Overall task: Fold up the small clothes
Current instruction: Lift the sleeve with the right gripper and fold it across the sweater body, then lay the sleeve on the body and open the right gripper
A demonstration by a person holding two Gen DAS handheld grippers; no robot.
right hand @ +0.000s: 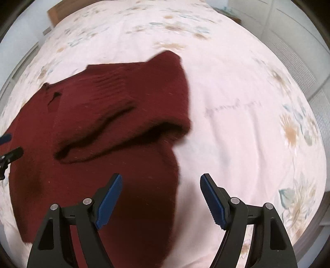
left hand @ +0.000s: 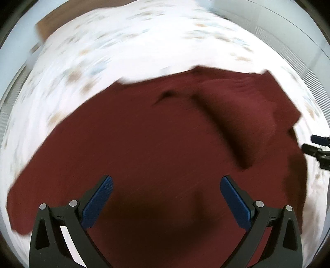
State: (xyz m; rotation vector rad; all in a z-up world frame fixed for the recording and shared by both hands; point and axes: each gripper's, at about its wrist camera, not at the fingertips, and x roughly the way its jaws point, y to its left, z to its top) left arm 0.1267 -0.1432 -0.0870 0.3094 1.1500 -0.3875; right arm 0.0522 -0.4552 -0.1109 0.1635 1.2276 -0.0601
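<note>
Maroon knit garment (right hand: 99, 127) lies partly folded on the floral bed (right hand: 237, 99); its loose top flap could slump open unheld; left gripper (left hand: 166, 198) and right gripper (right hand: 161, 198) both hang spread, empty.

Bed sheet (right hand: 237, 86): pale pink-white, printed with faded floral motifs in tan and blue-grey; flowers densest toward far edge and right side. Faint seam or crease line runs across sheet right of centre. Brown wooden headboard (right hand: 59, 10) at far left corner of bed. White panelled wall or wardrobe (right hand: 299, 37) at upper right, ribbed sections below it. Left-wrist view motion-blurred; same sheet (left hand: 144, 41).
</note>
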